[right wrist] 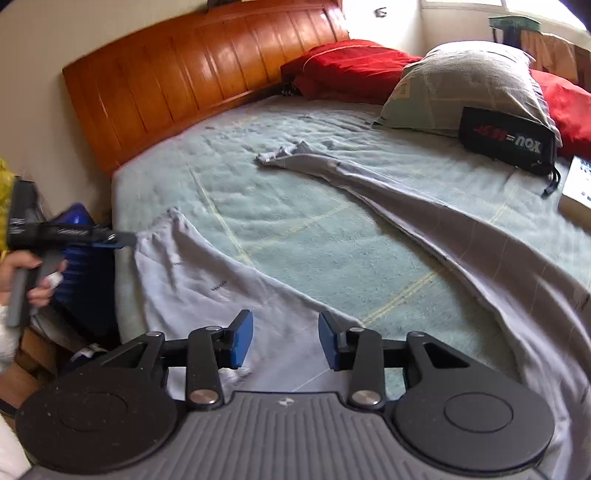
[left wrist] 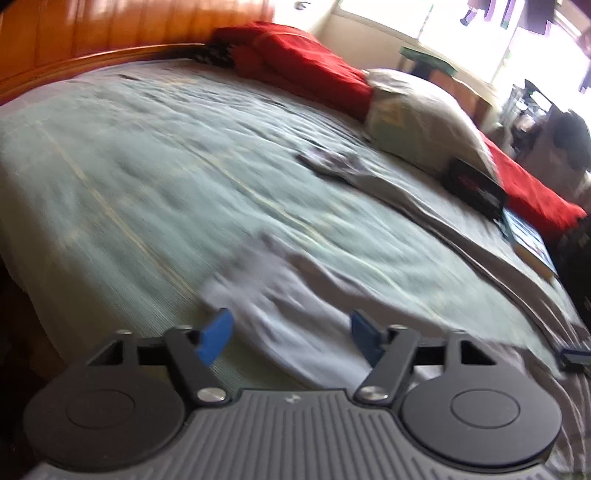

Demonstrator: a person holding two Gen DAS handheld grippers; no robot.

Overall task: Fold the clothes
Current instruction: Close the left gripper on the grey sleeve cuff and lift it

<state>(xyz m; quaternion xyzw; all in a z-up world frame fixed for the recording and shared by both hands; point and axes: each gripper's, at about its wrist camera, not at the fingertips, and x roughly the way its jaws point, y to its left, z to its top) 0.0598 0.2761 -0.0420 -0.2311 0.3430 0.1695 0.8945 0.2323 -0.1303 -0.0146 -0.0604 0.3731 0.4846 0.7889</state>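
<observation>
The right gripper [right wrist: 285, 341] is closest. Its two blue pads [right wrist: 242, 339] stand apart with nothing between them. It hangs just above the near end of the grey trousers [right wrist: 229, 288].

The left gripper [left wrist: 291, 336] is also spread open, and its pads pinch nothing. It hovers over one trouser leg at the near edge of the bed. That picture is blurry. From the right camera you can see this gripper out at the left, beside the end of that leg, with a hand [right wrist: 26, 277] around its handle.

The trousers lie flat on the pale green blanket [right wrist: 295, 229]. Their two legs spread out like a big V. One leg goes left toward the bed's side. The other leg [right wrist: 424, 206] runs far up the bed.

Farther back a black pouch [right wrist: 508, 138] leans on a grey pillow [right wrist: 469, 81]. A book [right wrist: 578, 188] lies near the pouch at the right edge. Red pillows [right wrist: 351, 66] sit behind, against the brown wooden headboard [right wrist: 192, 74]. Bright windows [left wrist: 443, 22] are at the very back.
</observation>
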